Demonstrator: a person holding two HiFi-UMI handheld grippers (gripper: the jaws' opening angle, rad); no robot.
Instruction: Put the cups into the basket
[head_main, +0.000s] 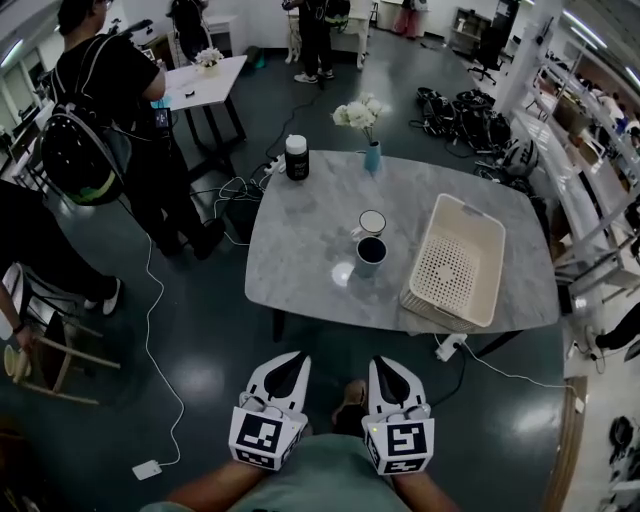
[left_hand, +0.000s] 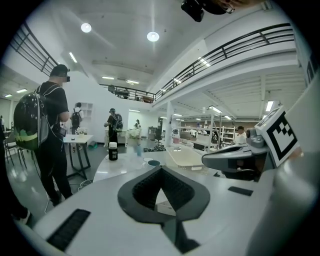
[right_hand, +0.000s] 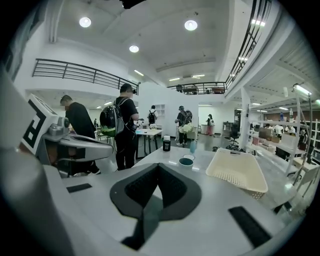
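Observation:
Two cups stand mid-table: a white cup (head_main: 372, 222) and, just in front of it, a dark blue cup (head_main: 371, 254). To their right lies the cream perforated basket (head_main: 455, 262), with nothing in it. My left gripper (head_main: 290, 358) and right gripper (head_main: 385, 362) hang side by side short of the table's near edge, both shut with nothing between the jaws. The right gripper view looks along the shut right gripper (right_hand: 158, 165) at the blue cup (right_hand: 186, 161) and the basket (right_hand: 237, 172). Past the left gripper (left_hand: 160, 169), the left gripper view shows the blue cup (left_hand: 154, 162) far off.
A black jar (head_main: 297, 157) and a blue vase of white flowers (head_main: 372, 155) stand at the marble table's (head_main: 300, 250) far edge. People stand to the left (head_main: 110, 110). Cables and a power strip (head_main: 450, 347) lie on the floor.

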